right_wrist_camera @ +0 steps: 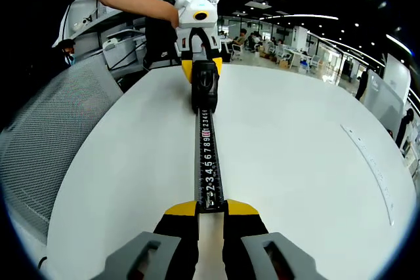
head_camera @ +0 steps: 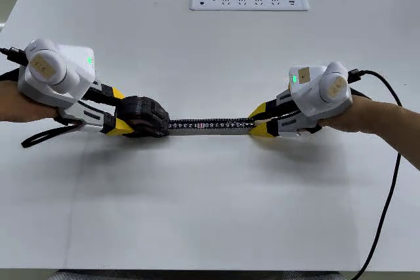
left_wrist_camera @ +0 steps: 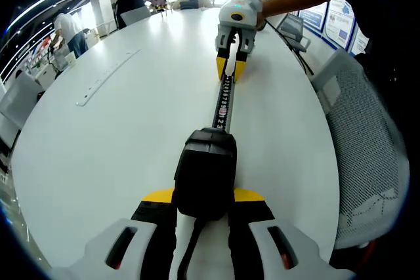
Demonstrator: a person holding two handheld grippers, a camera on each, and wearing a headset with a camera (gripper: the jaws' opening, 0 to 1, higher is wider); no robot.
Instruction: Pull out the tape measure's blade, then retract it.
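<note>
Quick look at the bench rn: the tape measure (head_camera: 143,117), chunky black body, sits on the white table (head_camera: 210,214), left of centre in the head view. The left gripper (head_camera: 119,111) is clamped on it from the left, one yellow-tipped jaw on each side of the body. The left gripper view backs that up: the body is wedged between the two jaws at the bottom, touching both. A black wrist strap (head_camera: 42,137) trails off the back of it and lies on the table out past the gripper.

The blade (head_camera: 209,124) is out and runs straight from the body to the right gripper (head_camera: 256,120). It's flat or v close to the tabletop, can't tell if it actually touches. Printed digits face up, easy to read in the right gripper view. The right gripper's jaws are pressed together on the far end of the blade, w/ the end sitting right btw the yellow tips. So both claws are pinching smth: the left one the body, the right one the blade end. The grippers face each other, well apart, w/ the blade spanning the gap.

Other stuff: a white power strip (head_camera: 249,2) sits near the far side of the table, well away from everything. A black cable (head_camera: 387,195) runs from the right gripper down toward the near edge. There's a grey mesh chair (left_wrist_camera: 367,155) beside the table in the left gripper view.
</note>
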